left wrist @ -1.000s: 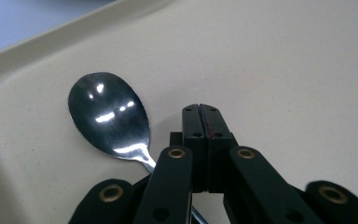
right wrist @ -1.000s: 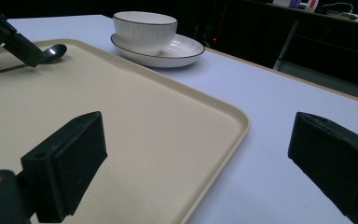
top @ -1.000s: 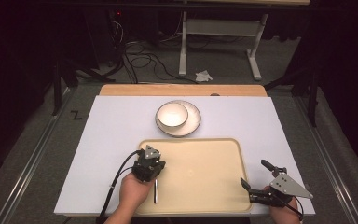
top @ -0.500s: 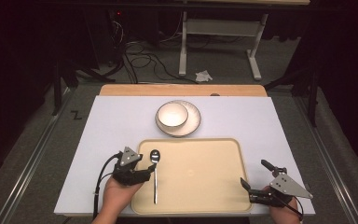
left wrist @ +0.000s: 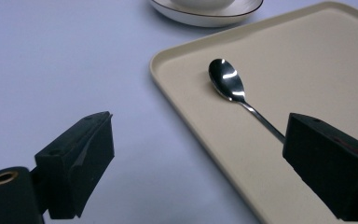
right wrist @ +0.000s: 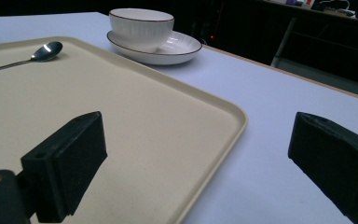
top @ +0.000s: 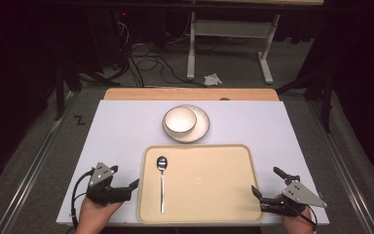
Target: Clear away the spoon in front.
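Lying lengthwise on the beige tray [top: 209,185], near its left rim, is the spoon [top: 161,181]: bowl end pointing away from the person, handle pointing toward the near edge. Nothing is gripping it. W/ jaws spread and nothing between them, the left hand-held gripper [top: 135,184] is sitting on the white surface [top: 126,131] just outside the tray's left rim; its jaws have just been opening. From the left gripper view, the spoon [left wrist: 237,95] is resting on the tray [left wrist: 317,56] ahead, the handle running down behind the right-side jaw, and the tray's rim is crossing the gap btwn. the jaws. The person's left hand [top: 97,214] is holding this gripper at the bottom edge of the high view.

The right hand-held gripper [top: 265,183] is likewise released, jaws wide, straddling the tray's near right corner; the right gripper view is showing the tray rim [right wrist: 233,116] passing btwn. the two black jaws, w/ nothing clamped.

Beyond the tray's far edge a white bowl [top: 179,120] is sitting on a white plate [top: 199,127], off-centre toward the plate's left side, both apart from the tray.
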